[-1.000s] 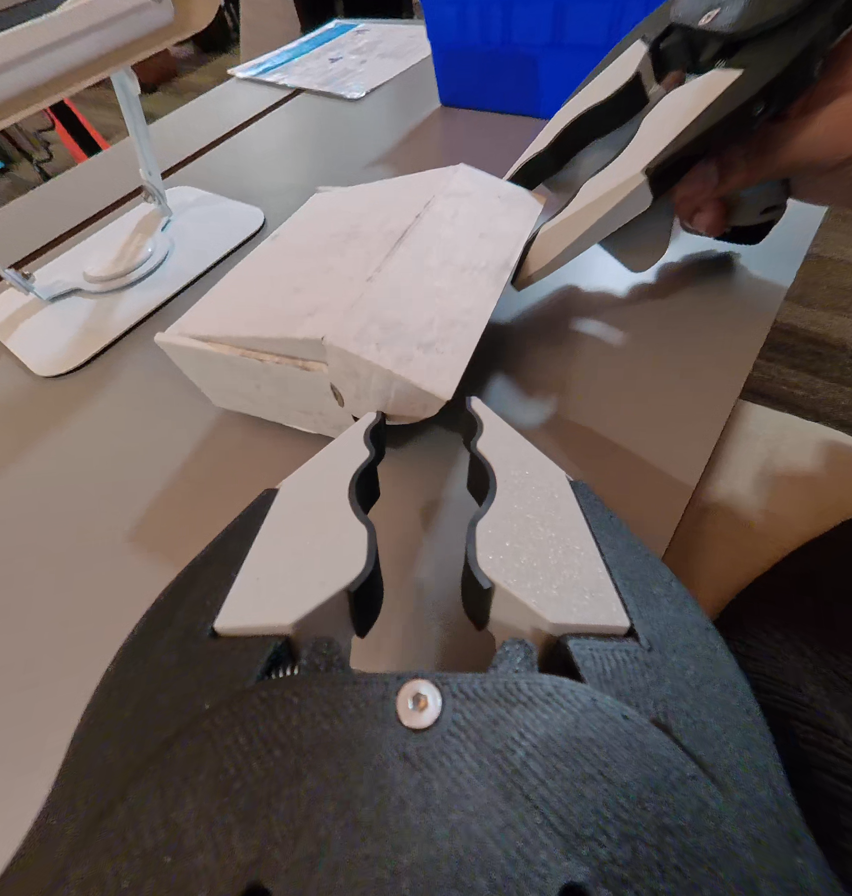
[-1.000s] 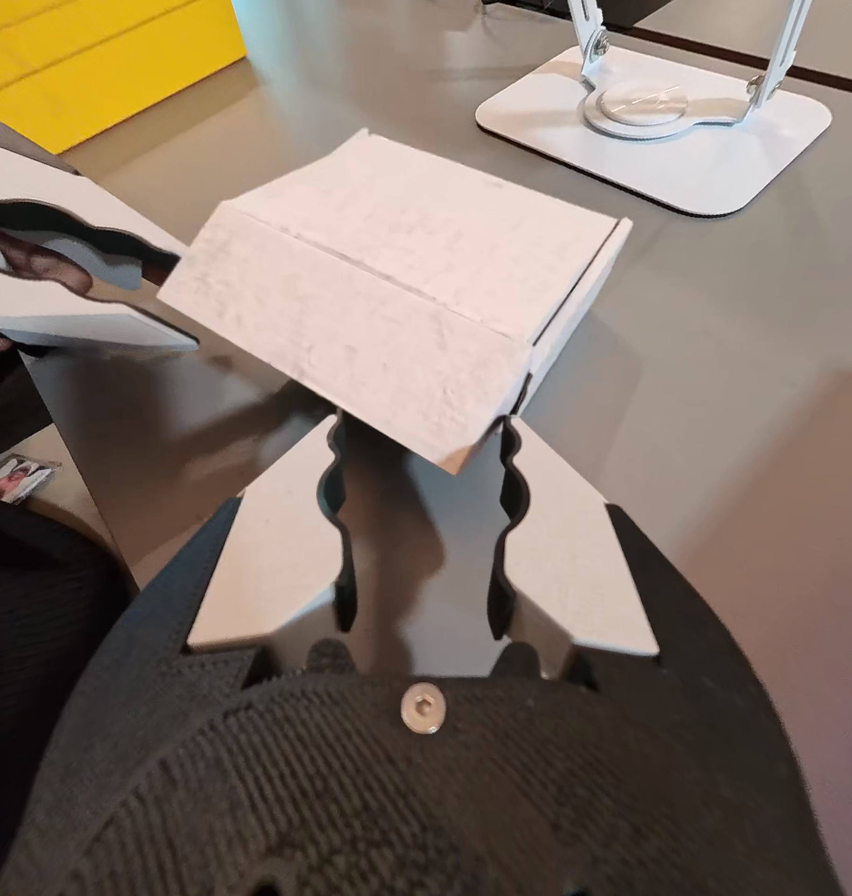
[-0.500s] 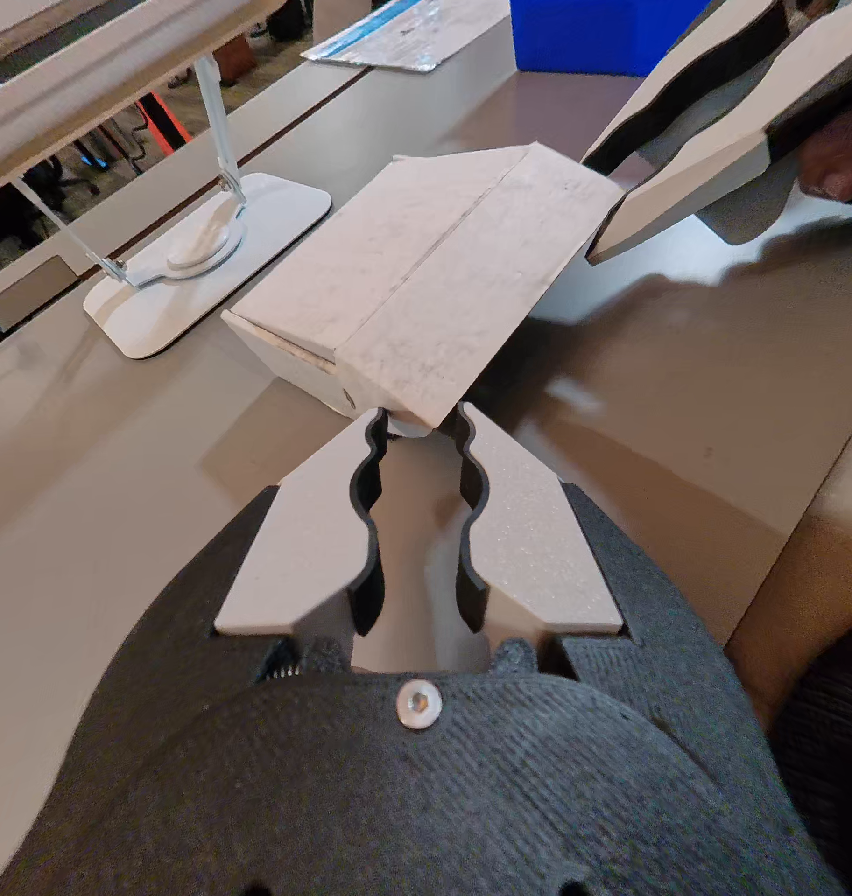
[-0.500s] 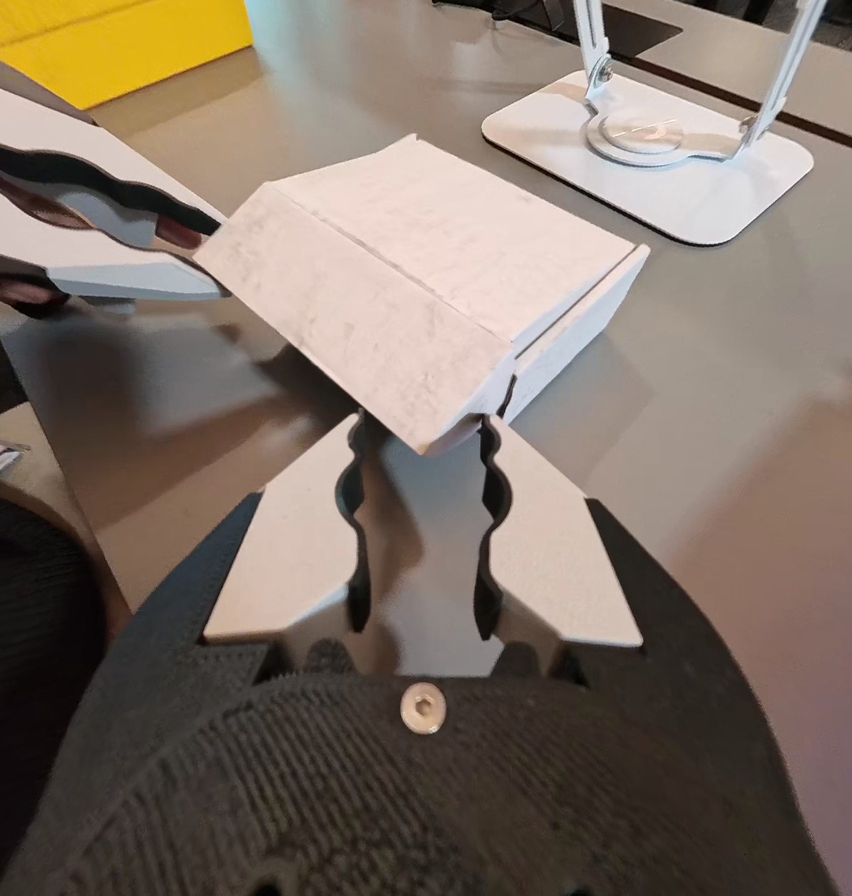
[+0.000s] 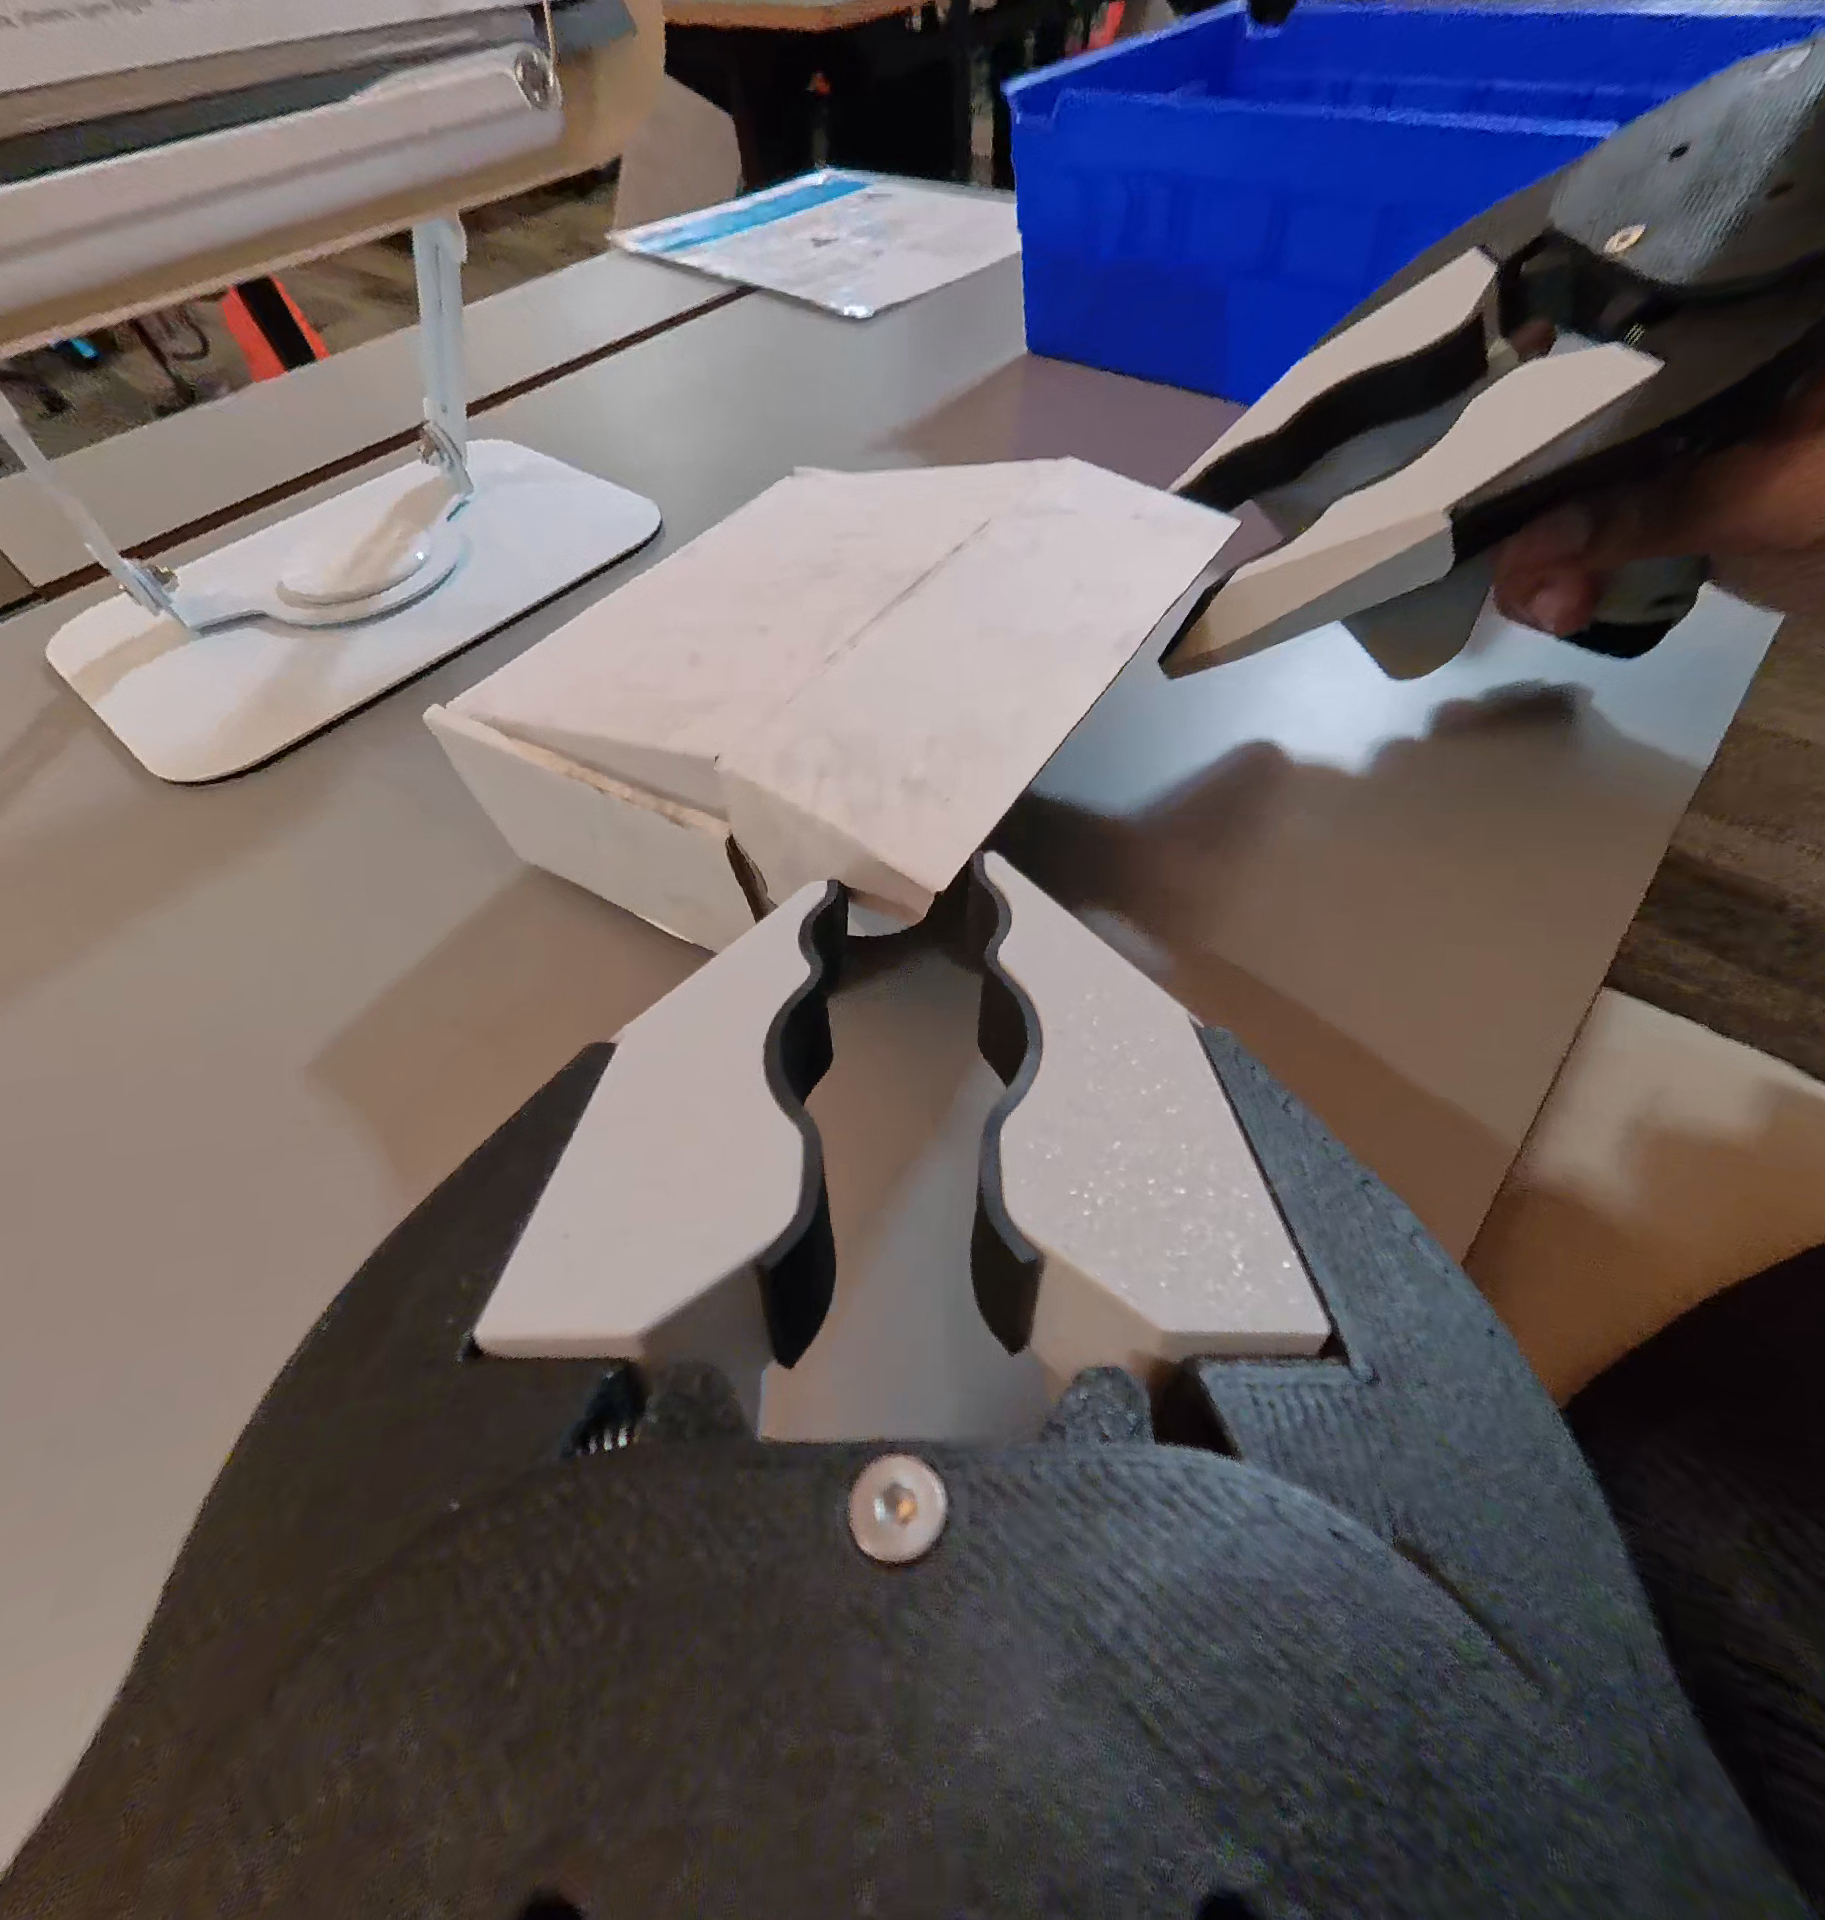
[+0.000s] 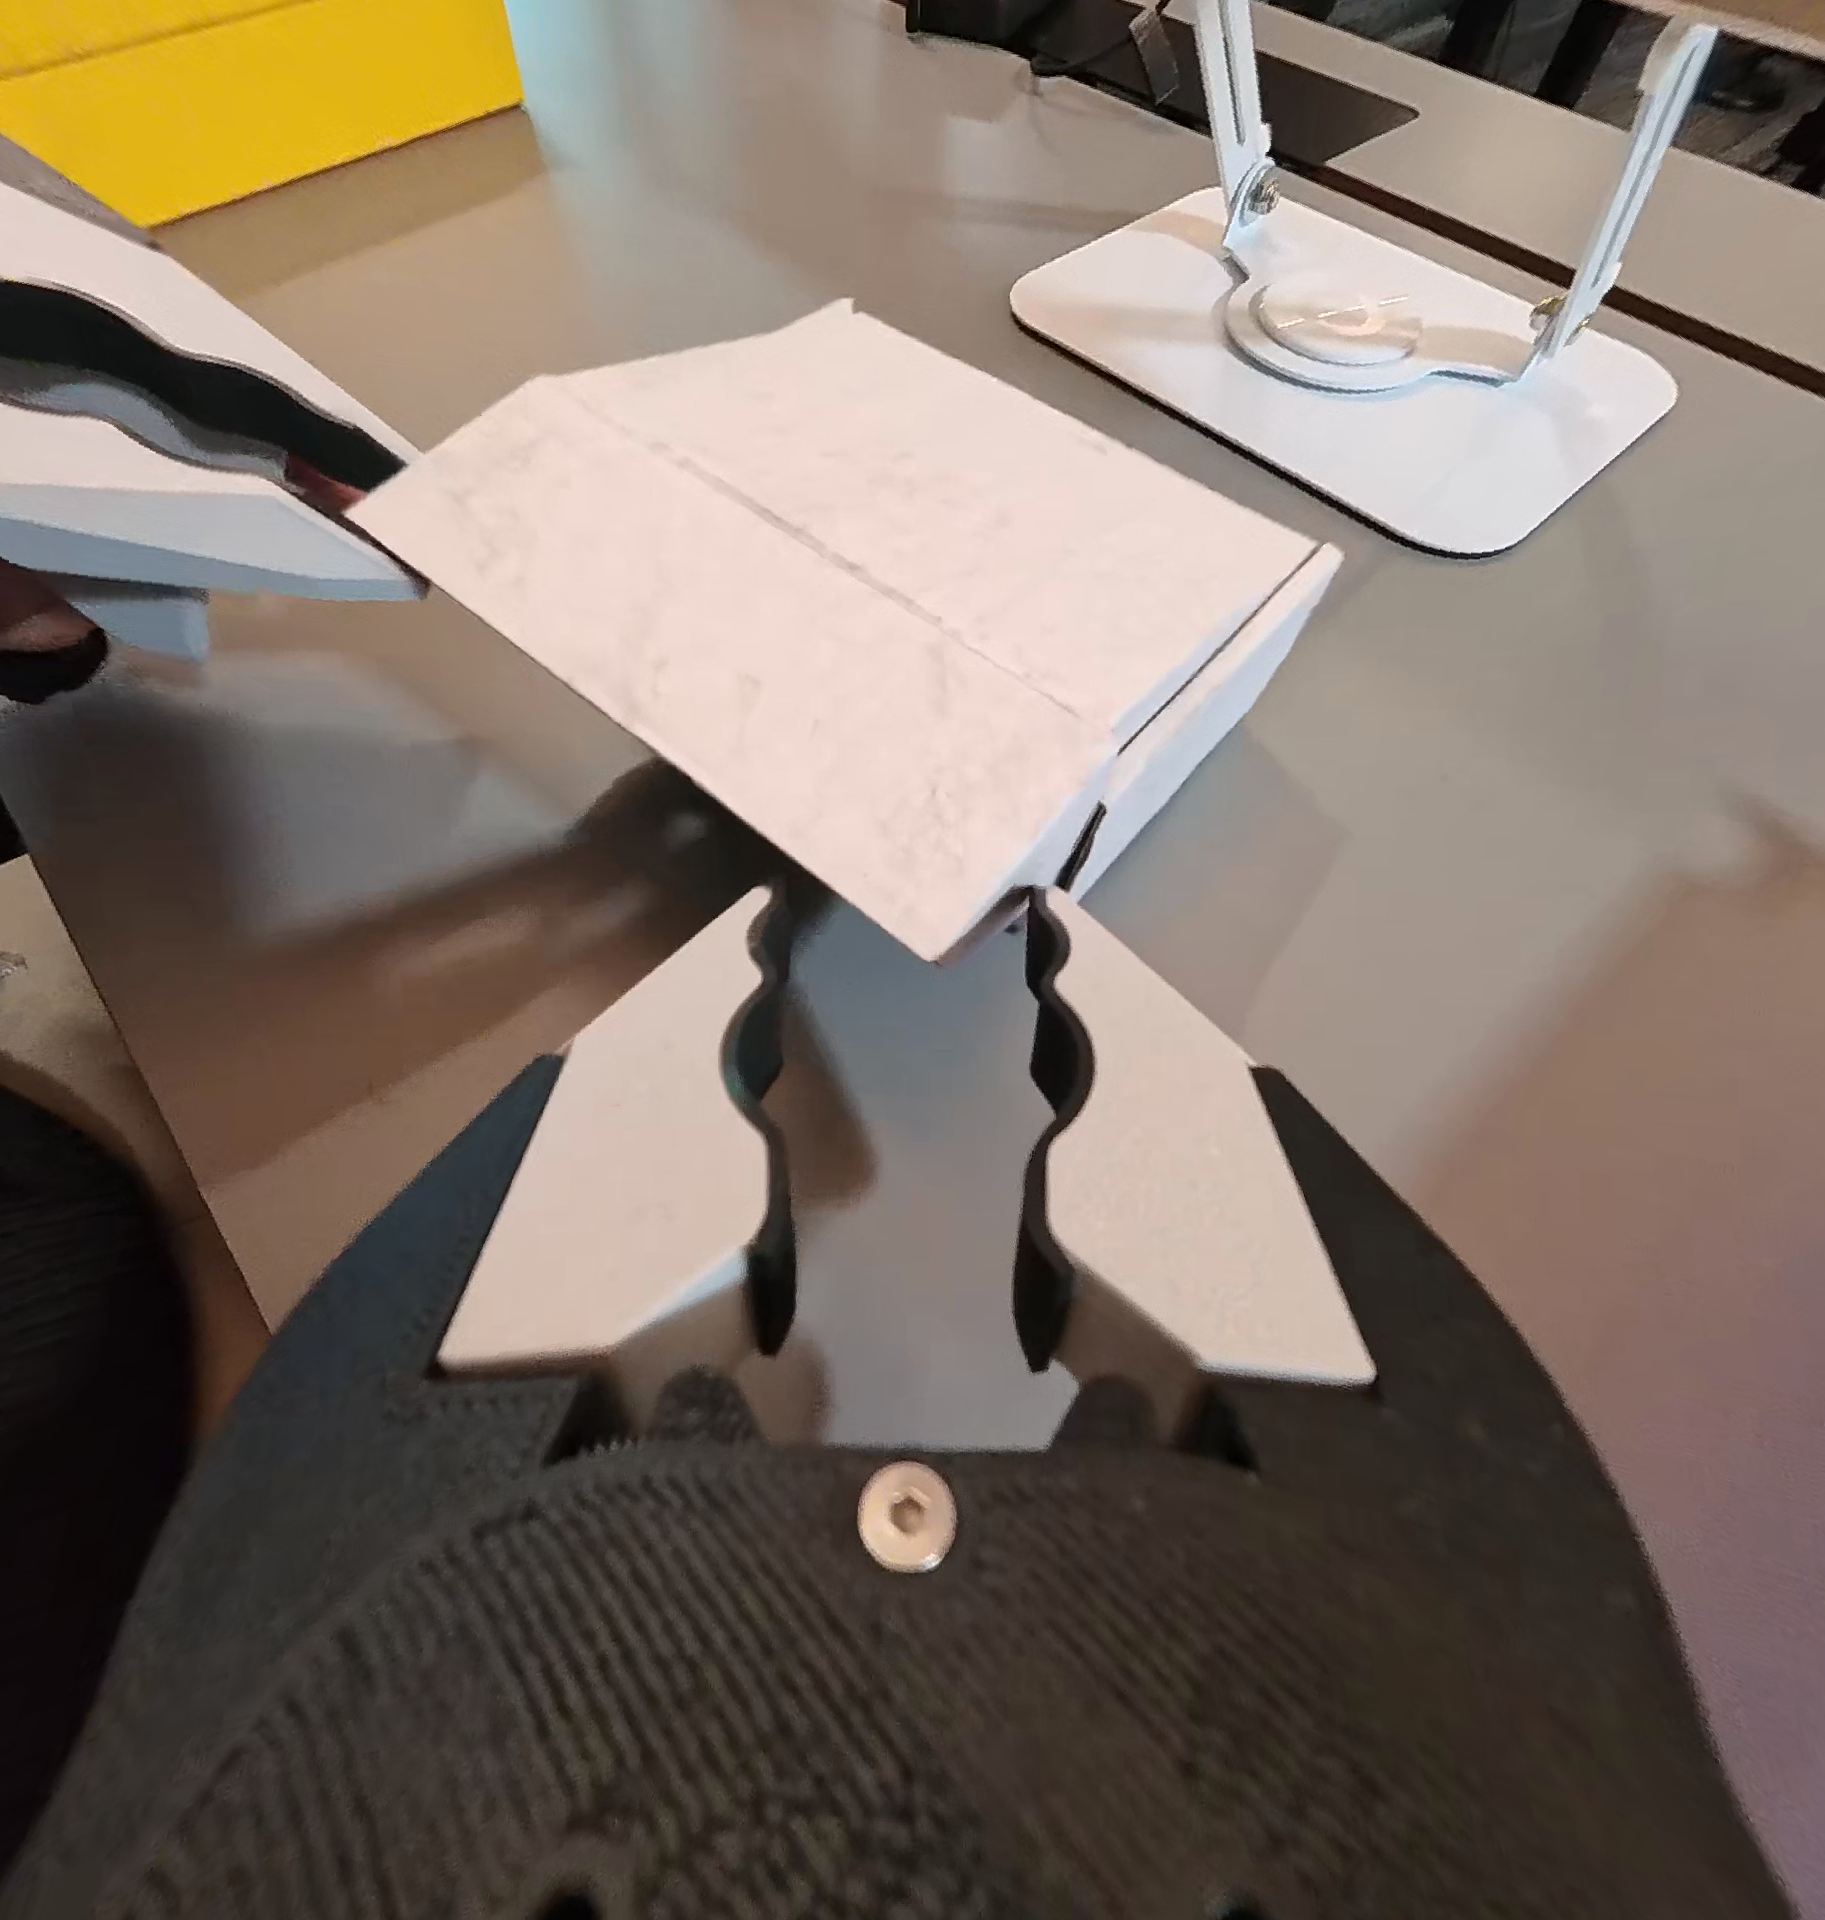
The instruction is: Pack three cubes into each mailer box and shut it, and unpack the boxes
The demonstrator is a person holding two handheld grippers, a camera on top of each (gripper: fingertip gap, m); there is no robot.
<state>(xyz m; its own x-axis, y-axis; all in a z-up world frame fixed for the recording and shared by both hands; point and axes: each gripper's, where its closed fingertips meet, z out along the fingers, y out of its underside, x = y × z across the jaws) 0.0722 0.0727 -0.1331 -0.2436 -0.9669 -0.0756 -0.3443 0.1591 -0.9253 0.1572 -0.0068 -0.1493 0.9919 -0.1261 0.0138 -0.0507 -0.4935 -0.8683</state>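
Grey counter (image 5: 212,1039) runs under everything you see, with a white stand base (image 5: 357,613) resting on it beyond the work area, a blue bin (image 5: 1251,229) at the far edge and a printed sheet (image 5: 825,234) lying beside the bin. Across in the right wrist view, a yellow surface (image 6: 233,94) fills the upper left corner.

Your white mailer box (image 5: 783,675) sits on the counter between the two tools, its lid down over the body but its front flap sticking out at a slant, not tucked in. Nothing shows of what is inside.

Your left gripper (image 5: 908,904) has its fingers (image 5: 700,1122) apart, with one corner of that flap lying just between their tips; they do not pinch it. Your right gripper (image 6: 903,914) is the same: fingers (image 6: 1178,1143) spread, the flap's other corner poking into the gap at the tips. From the left wrist view you can see the right tool's tips touching the flap's far corner, your hand (image 5: 1718,520) wrapped round its handle.
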